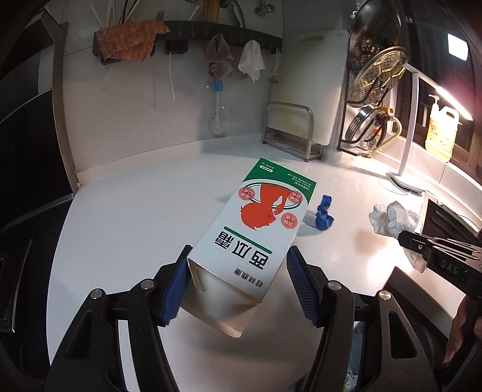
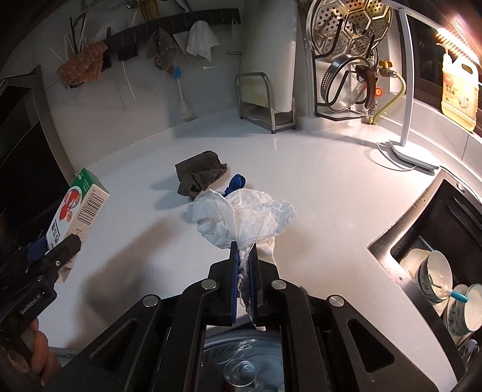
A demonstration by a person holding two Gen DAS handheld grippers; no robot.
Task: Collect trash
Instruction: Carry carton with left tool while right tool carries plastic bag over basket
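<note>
Left tongs [image 1: 238, 282] clamped on the open near end of a white-and-green carton [image 1: 250, 232] with a red figure printed on it – blue pads [image 1: 177, 289] pressed to both side walls, box raised off the white surface [image 1: 135, 229] and angled away, its shadow cast below. Right tongs [image 2: 244, 271] shut tight on a crumpled white tissue [image 2: 244, 217], the wad ballooning above the fingertips, a twisted tail pinched between the blue pads and trailing down toward the camera. Tissue held clear of the surface, above its own shadow.

Beyond the tissue, lying on the surface: a dark brown rag [image 2: 200, 175] and, just beside it, a small blue scrap [image 2: 236, 182] partly hidden behind the wad. Along the back wall, a black rail [image 1: 186, 37] hung with cloths – orange, brown, white. At the right, a sink [image 2: 446, 241] holding stacked bowls [image 2: 436, 271]. In the far corner, a steel rack [image 2: 265, 99], a steamer tray [image 2: 346, 27] propped in a stand, a yellow detergent jug [image 2: 459, 90].
</note>
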